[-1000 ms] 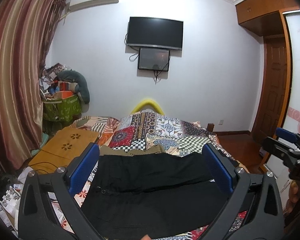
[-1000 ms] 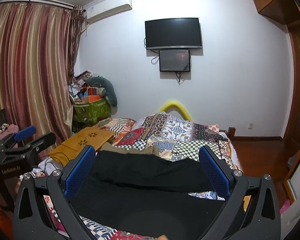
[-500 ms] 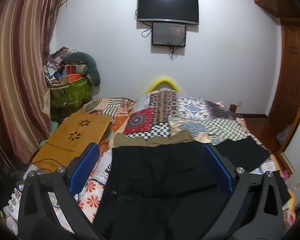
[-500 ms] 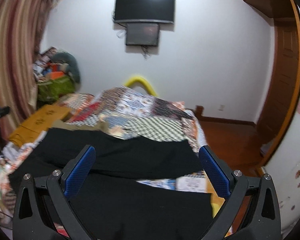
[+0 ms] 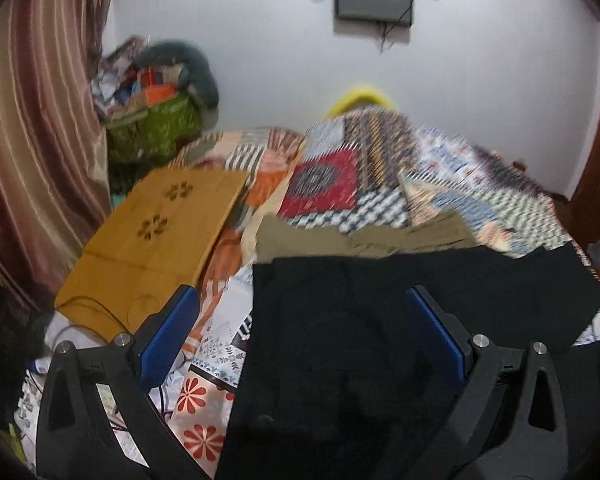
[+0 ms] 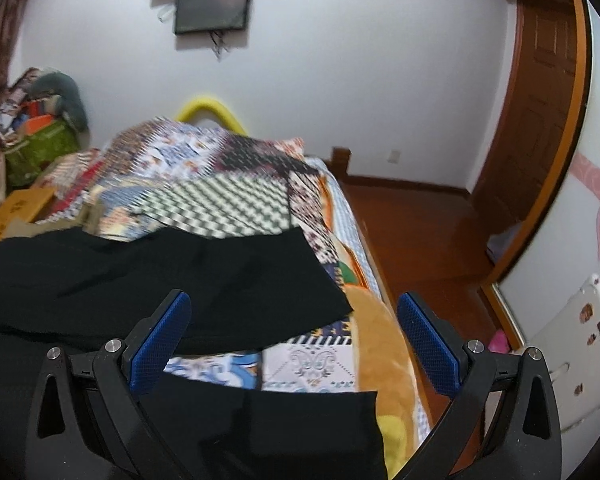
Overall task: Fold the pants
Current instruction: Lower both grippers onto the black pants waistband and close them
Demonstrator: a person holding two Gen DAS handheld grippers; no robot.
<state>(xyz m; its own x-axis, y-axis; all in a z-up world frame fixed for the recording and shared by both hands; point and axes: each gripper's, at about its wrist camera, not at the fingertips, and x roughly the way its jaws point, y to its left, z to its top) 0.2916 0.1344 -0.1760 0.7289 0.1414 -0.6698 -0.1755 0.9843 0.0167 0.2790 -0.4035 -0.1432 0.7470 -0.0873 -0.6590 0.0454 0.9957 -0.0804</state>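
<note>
- Left wrist view: the left gripper has dipped since a moment ago, when the TV filled the upper wall; now only its lower edge peeks in, and the black pants fill the lower frame.
- Its blue fingers stand wide apart, holding nothing, hanging over the waist end of the pants, which lie spread across the patchwork bedspread.
- A second, olive garment lies just beyond the black pants, touching their far edge, with a wooden lap tray off to the left of the bed.
- Over in the right wrist view, the right gripper has swung away from the middle of the bed toward its right edge; a second ago it looked at the curtains, now it faces the wooden door.
- It too gapes open and empty, above the two leg ends of the pants; the nearer leg hem lies right under the camera, the farther one beyond a strip of bedspread.
- My read: both tools are closing in on opposite ends of the garment, waist and hems. No grip yet, no fold started.
- The pictures are blurred, so it all looks mid-swing; the next thing needed is a pinch on cloth at each end.
</note>
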